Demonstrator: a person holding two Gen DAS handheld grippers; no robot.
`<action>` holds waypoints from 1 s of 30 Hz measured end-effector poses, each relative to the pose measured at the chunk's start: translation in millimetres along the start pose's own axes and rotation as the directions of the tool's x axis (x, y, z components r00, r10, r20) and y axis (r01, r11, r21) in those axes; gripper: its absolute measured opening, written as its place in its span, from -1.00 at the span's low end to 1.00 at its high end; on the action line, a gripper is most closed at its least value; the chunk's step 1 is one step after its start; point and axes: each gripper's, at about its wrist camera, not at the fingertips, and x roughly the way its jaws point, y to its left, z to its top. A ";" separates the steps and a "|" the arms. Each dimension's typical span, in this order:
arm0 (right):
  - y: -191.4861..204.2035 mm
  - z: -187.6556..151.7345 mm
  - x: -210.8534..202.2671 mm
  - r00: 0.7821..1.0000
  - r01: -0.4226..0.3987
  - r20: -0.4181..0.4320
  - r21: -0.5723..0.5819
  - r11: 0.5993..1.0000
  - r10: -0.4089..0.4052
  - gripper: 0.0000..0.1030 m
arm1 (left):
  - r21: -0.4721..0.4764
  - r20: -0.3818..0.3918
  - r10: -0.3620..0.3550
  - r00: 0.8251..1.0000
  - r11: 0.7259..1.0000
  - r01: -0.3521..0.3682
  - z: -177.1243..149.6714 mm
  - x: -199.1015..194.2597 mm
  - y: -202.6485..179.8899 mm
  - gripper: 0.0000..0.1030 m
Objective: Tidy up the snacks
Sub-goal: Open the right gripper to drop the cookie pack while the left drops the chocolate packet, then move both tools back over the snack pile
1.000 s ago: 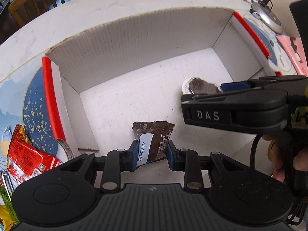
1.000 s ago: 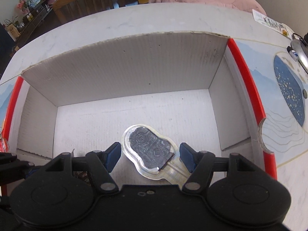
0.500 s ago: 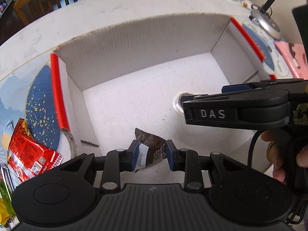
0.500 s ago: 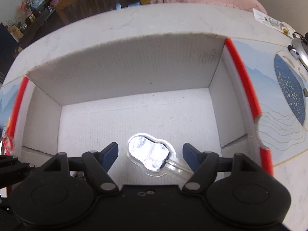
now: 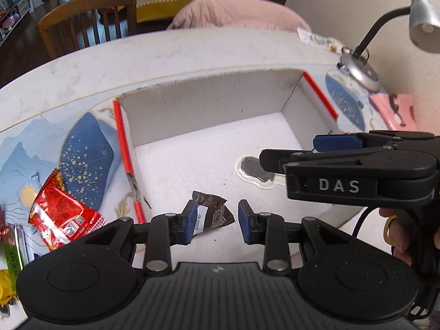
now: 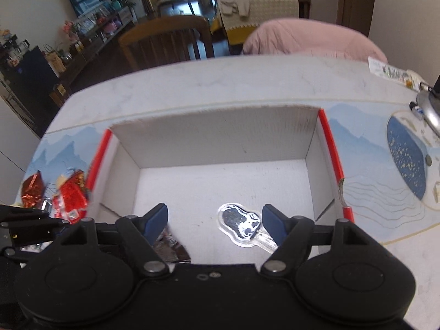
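An open white cardboard box (image 5: 209,101) with red edges lies on the table; it also shows in the right wrist view (image 6: 214,134). A brown snack wrapper (image 5: 211,216) lies on the box floor between the fingers of my left gripper (image 5: 217,221), which is open; the wrapper leans by the left pad. A clear-packed dark snack (image 6: 242,224) lies on the box floor between the fingers of my right gripper (image 6: 214,220), open and above it. It also shows in the left wrist view (image 5: 254,172), partly behind the right gripper (image 5: 343,148).
Red snack packets (image 5: 60,214) and green and yellow packets lie left of the box on a blue patterned mat (image 5: 85,151). A desk lamp (image 5: 360,67) and a pink item (image 5: 393,110) stand at right. A wooden chair (image 5: 88,22) is beyond the table.
My left gripper has opened and let go of the brown wrapper. Both grippers have risen and drawn back from the box floor. The clear-packed snack lies released.
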 end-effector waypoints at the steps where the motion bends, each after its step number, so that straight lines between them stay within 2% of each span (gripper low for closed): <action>1: 1.3 -0.6 -6.4 1.000 0.003 0.015 -0.007 1.000 -0.003 0.46 | -0.007 0.010 -0.006 1.000 1.000 0.006 -2.3 -4.8 1.6 -0.39; 6: 14.1 -5.6 -33.3 0.996 -0.001 0.088 -0.021 1.000 0.002 0.49 | -0.036 0.066 -0.035 0.997 0.999 0.037 -13.3 -30.1 10.4 -0.39; 10: 27.2 -11.4 -53.2 0.990 -0.007 0.141 -0.030 1.000 0.011 0.57 | -0.028 0.124 -0.024 0.992 0.999 0.027 -25.0 -52.2 18.7 -0.38; 11: 30.9 -13.1 -57.0 0.988 -0.010 0.153 -0.033 0.999 0.015 0.58 | -0.023 0.138 -0.020 0.990 0.999 0.023 -28.1 -57.7 21.7 -0.35; 13: 39.3 -16.3 -65.4 0.984 -0.016 0.179 -0.043 0.999 0.023 0.61 | -0.021 0.167 -0.006 0.986 1.000 0.010 -34.8 -68.5 27.9 -0.14; 14: 44.0 -18.6 -69.5 0.980 -0.019 0.196 -0.052 0.998 0.029 0.63 | -0.022 0.185 -0.002 0.983 1.000 0.006 -38.9 -74.6 32.2 -0.05; 16: 56.1 -24.6 -77.2 0.970 -0.016 0.239 -0.078 0.997 0.034 0.74 | -0.021 0.212 0.005 0.977 1.000 -0.001 -46.8 -85.4 40.9 -0.03; 20: 85.3 -37.8 -90.3 0.951 -0.025 0.303 -0.136 0.990 0.066 0.80 | -0.018 0.258 0.031 0.966 0.999 -0.027 -65.8 -105.7 61.3 -0.02; 23: 109.9 -47.1 -96.1 0.935 -0.040 0.341 -0.181 0.983 0.101 0.91 | -0.022 0.291 0.058 0.955 0.998 -0.054 -81.6 -119.4 78.7 0.11; 26: 133.4 -55.9 -97.5 0.920 -0.077 0.361 -0.207 0.975 0.150 0.95 | -0.046 0.312 0.076 0.947 0.997 -0.065 -94.8 -131.3 97.8 0.21; 30: 160.4 -61.8 -96.6 0.906 -0.118 0.376 -0.219 0.968 0.196 1.00 | -0.066 0.324 0.092 0.942 0.995 -0.074 -110.7 -142.3 120.9 0.22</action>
